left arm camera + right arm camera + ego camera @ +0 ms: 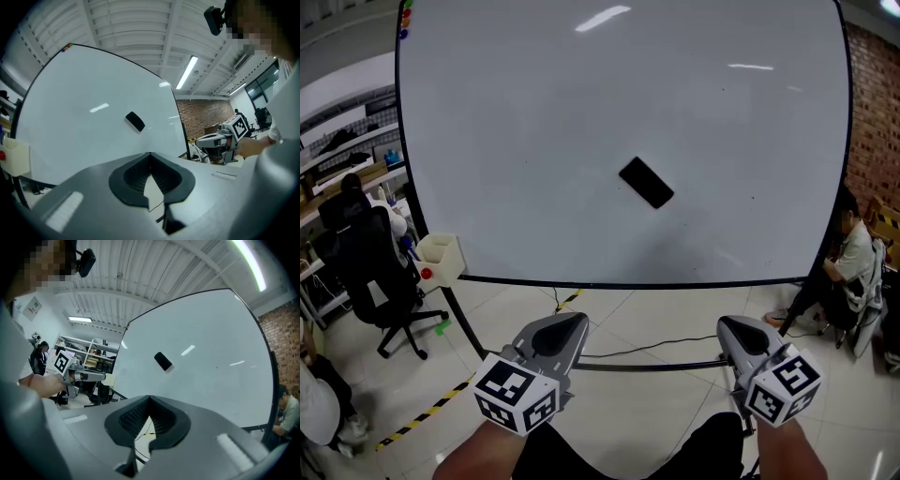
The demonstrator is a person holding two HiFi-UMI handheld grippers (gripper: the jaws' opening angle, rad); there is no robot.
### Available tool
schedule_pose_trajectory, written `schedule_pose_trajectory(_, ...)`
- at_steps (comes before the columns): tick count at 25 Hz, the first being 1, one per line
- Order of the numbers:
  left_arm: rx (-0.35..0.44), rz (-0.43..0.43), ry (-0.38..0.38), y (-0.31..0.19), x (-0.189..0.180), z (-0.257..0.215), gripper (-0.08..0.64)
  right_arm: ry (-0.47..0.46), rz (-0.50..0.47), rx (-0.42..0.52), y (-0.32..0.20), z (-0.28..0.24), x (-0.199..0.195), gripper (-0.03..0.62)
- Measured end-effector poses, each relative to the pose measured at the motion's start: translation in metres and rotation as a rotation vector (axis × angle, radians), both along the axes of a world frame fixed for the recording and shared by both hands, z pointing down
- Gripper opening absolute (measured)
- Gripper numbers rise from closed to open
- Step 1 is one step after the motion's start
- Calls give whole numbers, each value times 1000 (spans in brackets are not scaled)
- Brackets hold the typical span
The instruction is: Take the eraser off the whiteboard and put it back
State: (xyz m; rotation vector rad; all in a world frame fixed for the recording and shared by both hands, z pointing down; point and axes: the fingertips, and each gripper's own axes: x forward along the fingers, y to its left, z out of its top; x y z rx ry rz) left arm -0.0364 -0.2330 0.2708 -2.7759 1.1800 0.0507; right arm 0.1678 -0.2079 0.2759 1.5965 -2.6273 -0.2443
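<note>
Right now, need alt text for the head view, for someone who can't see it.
A black eraser sits tilted near the middle of a large whiteboard. Low in the frame, the left gripper and right gripper point toward the board, both shut and empty, neither touching it.

Glossy smooth whiteboard (581, 103), matt black eraser (646, 182); rough brick wall (872, 112) at 3 o'clock; shiny tiled floor (675, 314) at 6.
</note>
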Motion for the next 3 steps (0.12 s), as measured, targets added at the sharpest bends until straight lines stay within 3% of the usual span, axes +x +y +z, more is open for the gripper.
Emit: schedule_pose_trajectory(3, -3, -1, -3, -3, -2, 3, 17, 1, -16, -4, -4, 3, -7, 2)
